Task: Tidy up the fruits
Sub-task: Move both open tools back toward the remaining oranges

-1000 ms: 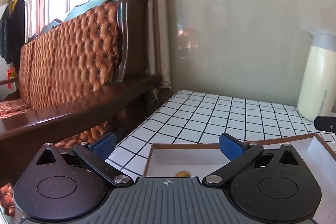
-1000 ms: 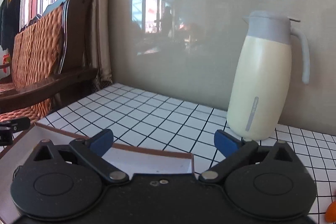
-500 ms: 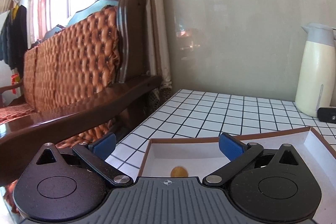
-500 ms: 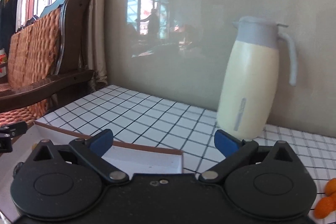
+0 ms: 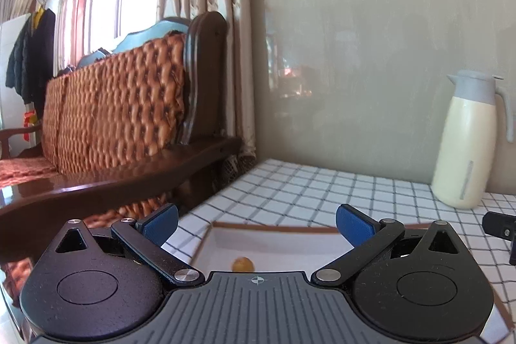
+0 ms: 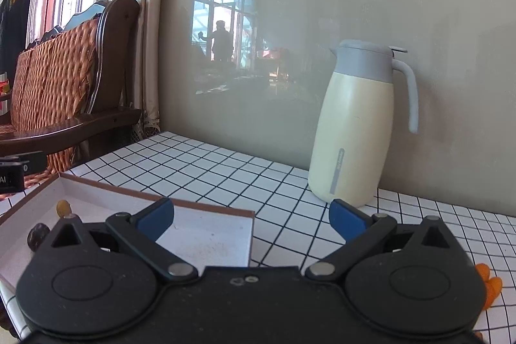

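A shallow white box with a brown rim (image 5: 274,228) lies on the checked tabletop; it also shows in the right wrist view (image 6: 213,208). A small yellow fruit (image 5: 243,264) lies inside it, seen in the right wrist view too (image 6: 63,208), with a dark fruit (image 6: 38,240) beside it. Small orange fruits (image 6: 491,286) lie on the table at the right edge. My left gripper (image 5: 256,223) is open and empty above the box. My right gripper (image 6: 251,220) is open and empty over the box's right end.
A cream jug with a grey lid (image 6: 358,124) stands at the back by the wall; it also shows in the left wrist view (image 5: 467,141). A wooden sofa with an orange cushion (image 5: 122,118) stands left of the table. The table edge (image 5: 213,199) runs along the left.
Both grippers have risen and tipped, so more of the box's inside shows. The orange fruits have come into the right wrist view. Both jaws stay open.
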